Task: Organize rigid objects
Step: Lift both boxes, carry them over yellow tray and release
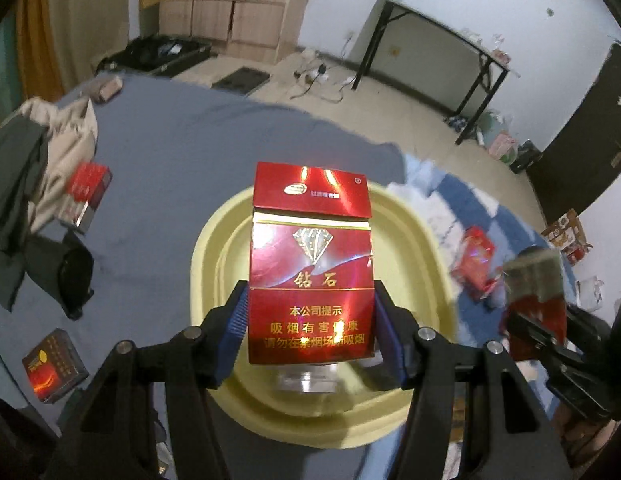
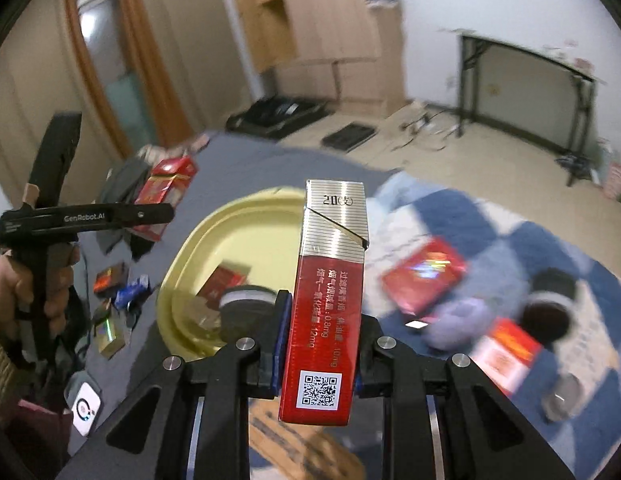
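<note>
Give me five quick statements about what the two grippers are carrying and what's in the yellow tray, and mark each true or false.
1. The left gripper grips a red diamond-logo cigarette pack by its side edges. True.
2. The right gripper is empty. False: it is shut on a red and silver cigarette pack.
3. The yellow tray is empty. False: a red pack and a round container lie in it.
4. Both held packs stand upright in the jaws. True.
5. The yellow tray rests on the wooden floor. False: it sits on a grey-blue sheet.
</note>
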Demonstrator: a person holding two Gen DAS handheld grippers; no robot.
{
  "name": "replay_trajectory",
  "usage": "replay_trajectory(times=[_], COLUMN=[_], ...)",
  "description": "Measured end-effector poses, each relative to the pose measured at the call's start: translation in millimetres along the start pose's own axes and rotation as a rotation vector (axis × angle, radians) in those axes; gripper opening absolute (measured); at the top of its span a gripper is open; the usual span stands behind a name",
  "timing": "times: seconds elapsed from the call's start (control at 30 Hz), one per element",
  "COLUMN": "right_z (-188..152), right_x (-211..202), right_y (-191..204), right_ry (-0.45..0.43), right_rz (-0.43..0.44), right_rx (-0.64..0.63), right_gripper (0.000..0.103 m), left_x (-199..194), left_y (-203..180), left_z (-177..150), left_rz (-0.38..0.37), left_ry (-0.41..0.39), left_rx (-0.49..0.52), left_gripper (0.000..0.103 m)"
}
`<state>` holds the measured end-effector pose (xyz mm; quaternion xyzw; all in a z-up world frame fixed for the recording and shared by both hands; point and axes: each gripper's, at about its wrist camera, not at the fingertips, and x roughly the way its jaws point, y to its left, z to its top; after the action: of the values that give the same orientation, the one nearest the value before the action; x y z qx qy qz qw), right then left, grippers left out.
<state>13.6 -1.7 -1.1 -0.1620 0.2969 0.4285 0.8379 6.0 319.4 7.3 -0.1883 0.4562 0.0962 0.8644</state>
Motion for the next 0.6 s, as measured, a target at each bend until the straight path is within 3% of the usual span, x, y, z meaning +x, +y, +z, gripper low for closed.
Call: replay_trajectory(times=[0.1, 0.27, 0.43, 0.6], right_z=[18.0, 44.7, 64.7, 61.6], right_x=[43.0, 100.5, 151.4, 184.8], right_y=[12.5, 21.2, 28.9, 31.6], right_ry=[0.050, 0.130, 0.189, 0.223], right_rz=[-0.010, -0.051, -0.061, -0.066], right_rx=[-0.045, -0.154, -0.218, -0.216], right_gripper=[0.023, 0.023, 0.023, 0.023], left_x=[27.8, 61.6, 85.1, 99.0], left_y=[12.8, 13.4, 15.2, 17.5], left_z=[-3.1, -1.0, 2.3, 0.4], left_rz=[-0.020, 0.007, 0.013, 0.014], left_ry=[0.053, 0.109, 0.116, 0.137], left_rx=[-0.008, 0.015, -0.012, -0.036], left_gripper=[0.060, 0.060, 0.060, 0.060])
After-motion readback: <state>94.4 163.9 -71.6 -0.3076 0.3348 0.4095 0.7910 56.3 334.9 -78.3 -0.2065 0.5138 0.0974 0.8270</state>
